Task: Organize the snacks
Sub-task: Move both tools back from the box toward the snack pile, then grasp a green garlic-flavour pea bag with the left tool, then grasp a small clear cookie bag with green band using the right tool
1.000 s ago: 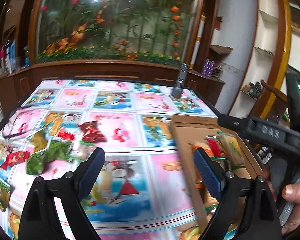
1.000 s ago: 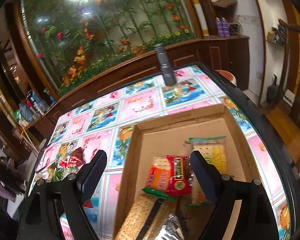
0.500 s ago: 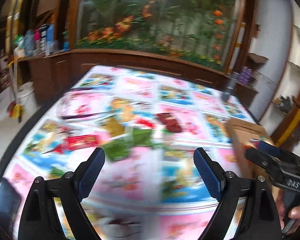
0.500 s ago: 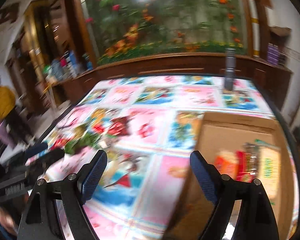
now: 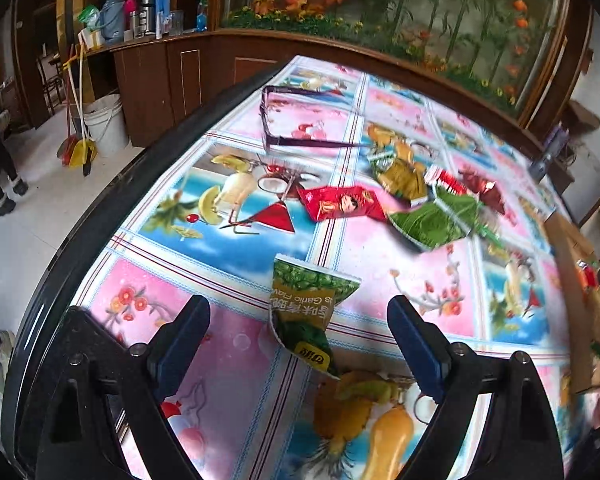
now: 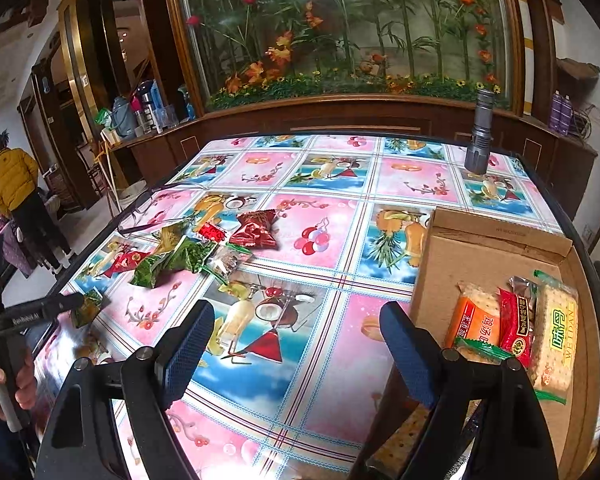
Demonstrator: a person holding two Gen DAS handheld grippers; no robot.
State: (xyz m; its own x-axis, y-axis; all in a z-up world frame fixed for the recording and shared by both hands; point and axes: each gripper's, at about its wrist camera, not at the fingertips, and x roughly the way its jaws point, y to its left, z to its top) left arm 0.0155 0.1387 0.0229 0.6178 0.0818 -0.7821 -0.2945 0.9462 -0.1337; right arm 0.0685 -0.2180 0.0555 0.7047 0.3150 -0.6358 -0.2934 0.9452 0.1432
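Garlic-pea packet (image 5: 306, 312) lies on the tablecloth (image 5: 400, 264) straight ahead of the left gripper (image 5: 298, 344), between its spread, empty fingers, long axis running away from them. The right gripper (image 6: 296, 344), also spread and empty, hovers beside the cardboard box (image 6: 496, 240), well apart. The packet's near end blurs; its far-side print is unreadable.

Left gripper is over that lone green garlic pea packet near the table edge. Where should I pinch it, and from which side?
Grip the green pea packet across its narrow middle, at the yellow label band, coming straight down from above. It lies flat on the table, lengthwise between the open left gripper fingers, so closing across its width should work. The flared crimped ends look harder to catch.
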